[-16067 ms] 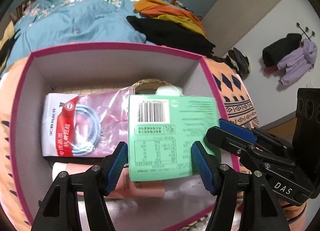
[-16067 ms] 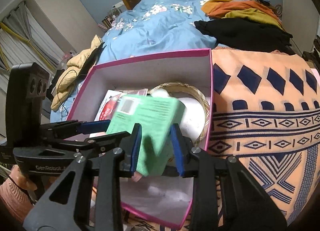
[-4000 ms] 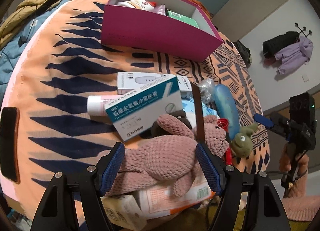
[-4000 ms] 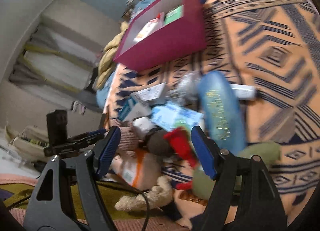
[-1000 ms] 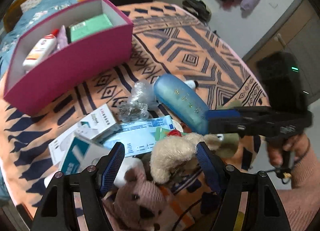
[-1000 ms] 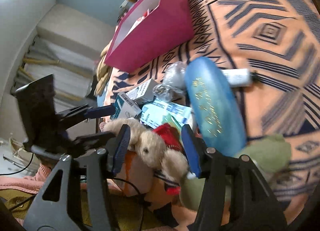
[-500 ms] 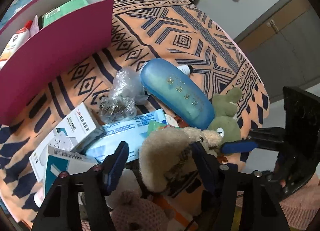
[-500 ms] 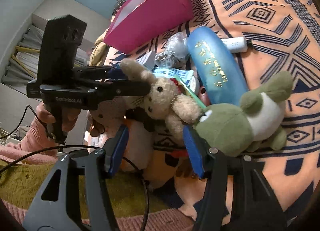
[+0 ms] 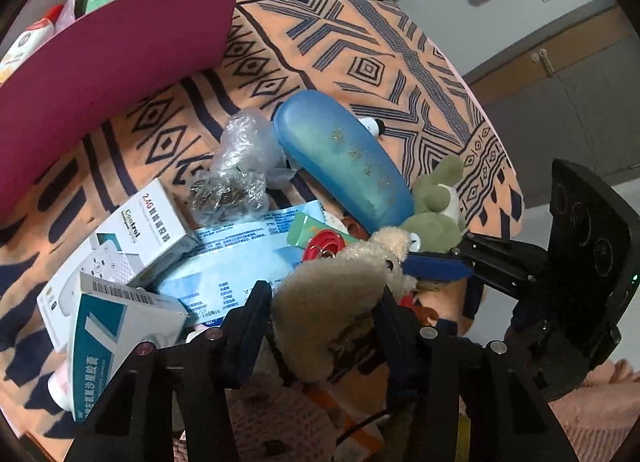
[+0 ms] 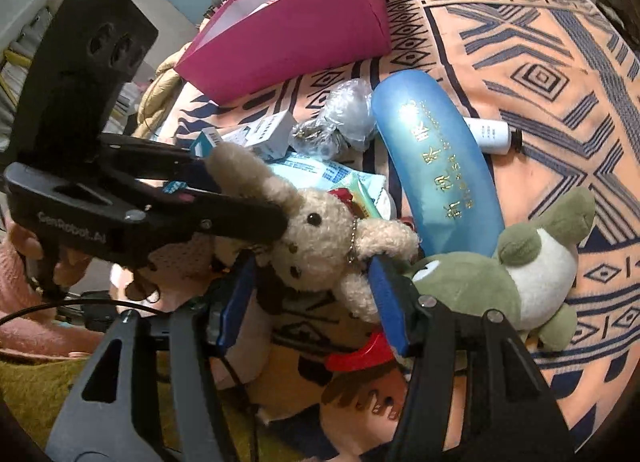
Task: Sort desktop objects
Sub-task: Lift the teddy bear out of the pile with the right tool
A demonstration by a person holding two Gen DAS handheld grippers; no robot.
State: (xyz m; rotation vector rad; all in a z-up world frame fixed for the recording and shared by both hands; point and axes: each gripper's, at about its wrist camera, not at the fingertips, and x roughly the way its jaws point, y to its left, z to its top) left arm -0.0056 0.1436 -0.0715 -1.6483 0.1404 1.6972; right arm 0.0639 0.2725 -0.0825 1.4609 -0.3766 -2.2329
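Note:
A beige plush rabbit (image 9: 336, 294) (image 10: 316, 238) hangs just above the pile at the near edge of the orange patterned cloth. My left gripper (image 9: 324, 302) (image 10: 240, 197) is shut on its head and ear. My right gripper (image 10: 312, 302) (image 9: 436, 282) is open and straddles the rabbit's legs, with one blue pad against its arm. The magenta box (image 9: 120, 53) (image 10: 300, 33) stands at the far side and holds a green carton and a tube.
A blue glasses case (image 9: 344, 157) and a green plush (image 10: 500, 274) lie right of the rabbit. A crumpled plastic bag (image 9: 240, 169), white cartons (image 9: 148, 229), a blue pack (image 9: 240, 258) and a pink plush (image 9: 280, 422) crowd the pile. A white tube (image 10: 488, 133) lies behind the case.
My left fingers have drawn in onto the rabbit's head. The right fingers have spread slightly around its lower body. Both grippers have come closer together.

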